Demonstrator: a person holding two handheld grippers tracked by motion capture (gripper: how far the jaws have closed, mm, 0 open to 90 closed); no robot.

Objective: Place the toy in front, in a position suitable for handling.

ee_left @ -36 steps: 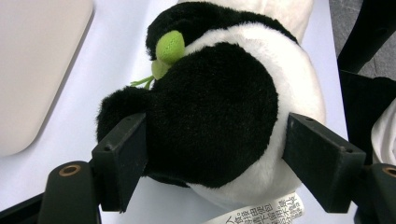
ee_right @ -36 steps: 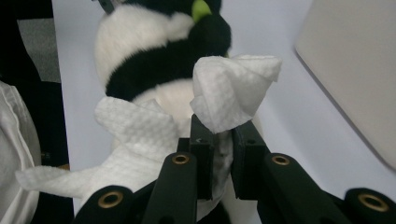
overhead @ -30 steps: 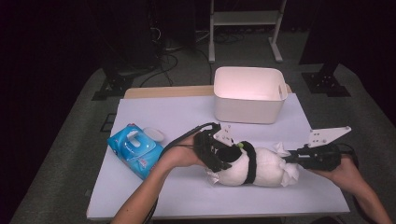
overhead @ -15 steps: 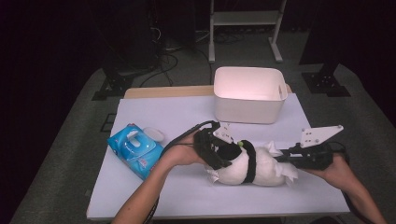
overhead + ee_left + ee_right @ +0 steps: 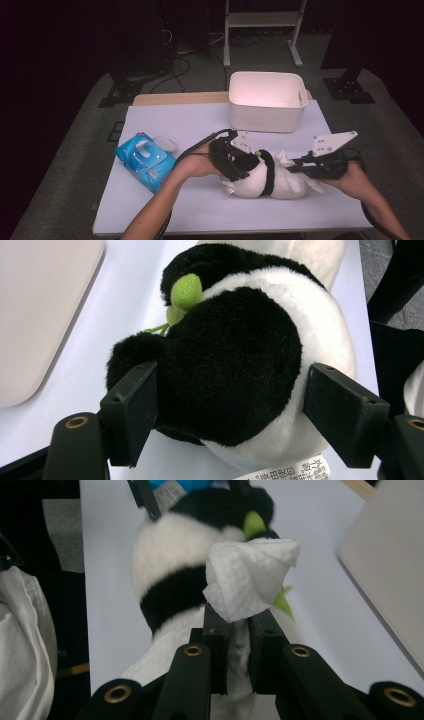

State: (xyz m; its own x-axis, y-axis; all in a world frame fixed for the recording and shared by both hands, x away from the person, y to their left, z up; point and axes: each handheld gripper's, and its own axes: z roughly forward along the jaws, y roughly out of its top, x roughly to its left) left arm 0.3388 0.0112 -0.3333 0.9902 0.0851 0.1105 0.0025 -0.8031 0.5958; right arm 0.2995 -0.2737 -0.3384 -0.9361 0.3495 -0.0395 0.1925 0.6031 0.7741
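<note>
A black-and-white plush panda (image 5: 280, 182) lies on its side on the white table (image 5: 175, 125). My left gripper (image 5: 239, 161) is closed around the toy's black-furred end, with one pad on each side pressing into the fur (image 5: 225, 365). A green leaf (image 5: 186, 290) pokes out by that end. My right gripper (image 5: 240, 617) is shut on a crumpled white wipe (image 5: 250, 575), held just over the panda's white body (image 5: 165, 545). In the high view the right gripper (image 5: 299, 168) comes in from the right, its grey plate above it.
A white plastic bin (image 5: 267, 100) stands at the back of the table, right of middle. A blue pack of wipes (image 5: 145, 160) with its lid flipped up lies to the left. A wooden board (image 5: 175, 98) borders the far edge.
My right gripper has moved left toward the panda with the wipe in it, rising slightly. The left gripper and the panda have stayed put.
</note>
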